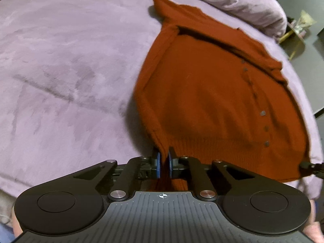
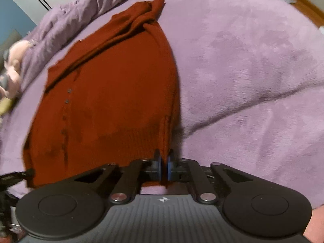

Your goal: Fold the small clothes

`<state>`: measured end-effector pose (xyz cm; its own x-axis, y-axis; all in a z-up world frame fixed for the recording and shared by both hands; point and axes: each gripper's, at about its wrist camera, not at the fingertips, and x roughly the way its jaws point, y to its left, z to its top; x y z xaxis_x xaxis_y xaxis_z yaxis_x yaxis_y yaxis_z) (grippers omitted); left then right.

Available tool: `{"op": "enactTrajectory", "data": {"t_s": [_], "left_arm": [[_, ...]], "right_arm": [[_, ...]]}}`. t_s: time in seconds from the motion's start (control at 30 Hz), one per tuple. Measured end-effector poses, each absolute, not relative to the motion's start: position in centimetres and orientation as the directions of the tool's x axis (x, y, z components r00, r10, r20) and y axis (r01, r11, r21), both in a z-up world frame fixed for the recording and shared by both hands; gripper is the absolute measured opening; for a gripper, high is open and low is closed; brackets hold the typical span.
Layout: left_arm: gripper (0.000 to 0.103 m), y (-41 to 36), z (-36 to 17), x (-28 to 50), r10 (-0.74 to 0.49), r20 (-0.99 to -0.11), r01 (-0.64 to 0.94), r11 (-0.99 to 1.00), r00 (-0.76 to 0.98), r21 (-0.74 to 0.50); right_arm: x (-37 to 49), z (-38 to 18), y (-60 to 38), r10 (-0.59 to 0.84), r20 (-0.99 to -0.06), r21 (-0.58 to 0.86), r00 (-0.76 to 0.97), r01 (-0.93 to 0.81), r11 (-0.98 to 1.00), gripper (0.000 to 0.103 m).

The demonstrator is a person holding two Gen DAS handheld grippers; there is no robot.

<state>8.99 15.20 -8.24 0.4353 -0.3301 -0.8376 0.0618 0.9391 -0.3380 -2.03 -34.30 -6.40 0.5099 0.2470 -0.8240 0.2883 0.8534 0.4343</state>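
Both grippers pinch the sweater's ribbed hem: left gripper (image 1: 163,162) at one bottom corner, right gripper (image 2: 164,165) at the other, jaws closed down on the knit. Rust sweater (image 1: 212,93) lies flat, buttons up, on the purple bed (image 1: 70,60). Best lift both corners evenly, hem taut, carry toward the collar. Left view shows rumpled bedding behind; right view shows the bunched sleeve (image 2: 149,10) and cupboards.

Lighting: dim, warm, indoor; soft shadows beside the rust-red cardigan (image 1: 212,93) on the purple blanket (image 1: 70,60). Quality: strong fisheye bending at edges; motion blur, grainy.
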Motion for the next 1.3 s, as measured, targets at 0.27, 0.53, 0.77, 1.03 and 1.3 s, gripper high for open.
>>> {"op": "enactTrajectory", "data": {"t_s": [0.27, 0.53, 0.77, 1.03, 1.3], "left_arm": [[0.009, 15.7, -2.9, 15.1, -0.417, -0.683, 0.053, 0.872, 0.600, -0.486], [0.009, 11.4, -4.5, 22.2, -0.270, -0.715, 0.049, 0.948, 0.645, -0.313], [0.034, 12.0, -5.7, 22.8, -0.237, -0.737, 0.077, 0.967, 0.633, -0.245], [0.046, 13.3, -5.6, 23.6, -0.199, -0.738, 0.092, 0.979, 0.644, -0.184], [0.049, 10.5, -7.2, 25.2, -0.247, -0.765, 0.191, 0.968, 0.595, -0.164]], "right_arm": [[3.1, -3.3, -37.3, 0.388, -0.603, 0.696, 0.697, 0.221, 0.684, 0.004], [11.9, -4.0, -36.3, 0.255, -0.642, 0.533, 0.723, 0.182, 0.826, 0.005], [11.7, -3.5, -36.0, 0.116, -0.612, 0.330, 0.783, 0.120, 0.936, 0.031], [12.2, -3.9, -35.6, 0.125, -0.637, 0.161, 0.761, -0.028, 0.987, 0.053], [14.7, -6.1, -33.5, 0.164, -0.705, 0.136, 0.689, -0.096, 0.986, 0.039]]}}
